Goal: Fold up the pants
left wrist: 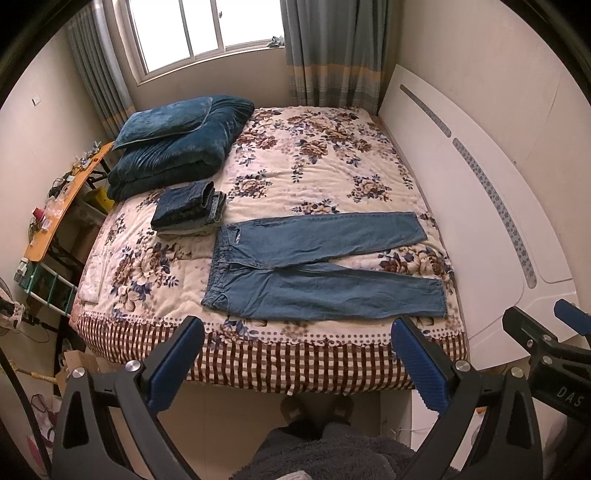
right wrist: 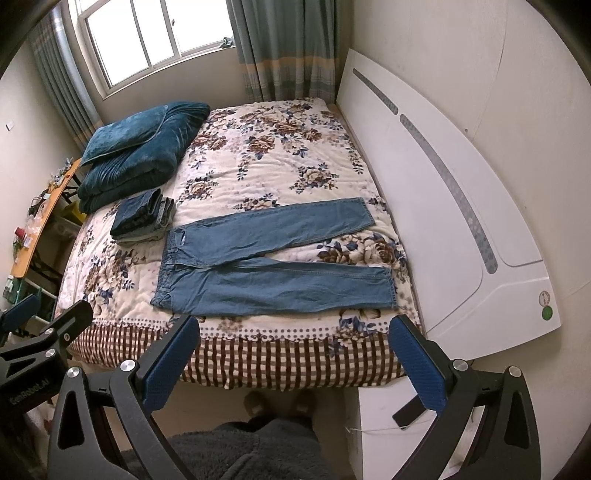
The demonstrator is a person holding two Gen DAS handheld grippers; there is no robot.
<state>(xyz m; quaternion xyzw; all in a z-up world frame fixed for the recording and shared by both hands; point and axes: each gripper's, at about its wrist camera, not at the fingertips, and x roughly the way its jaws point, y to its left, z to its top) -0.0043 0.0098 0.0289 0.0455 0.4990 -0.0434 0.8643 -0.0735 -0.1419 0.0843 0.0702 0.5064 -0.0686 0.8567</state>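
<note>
You stand at the side of a bed [left wrist: 314, 155] under a floral cover with a checked border. Its white headboard [left wrist: 461, 192] leans on the cream wall to your right. Daylight pours through the window [left wrist: 199, 29], flanked by blue-grey curtains [left wrist: 332, 48]. A cluttered orange table [left wrist: 62, 206] lines the left wall.

Black tool [left wrist: 297, 356] frames, blue ribbed pads [left wrist: 419, 363], silver screws; grey fleece clothing [left wrist: 332, 458].

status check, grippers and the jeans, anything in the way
Left gripper and right gripper open, clear of bed. Jeans flat, legs spread, unfolded. Folded stack beside waistband, not blocking.
</note>
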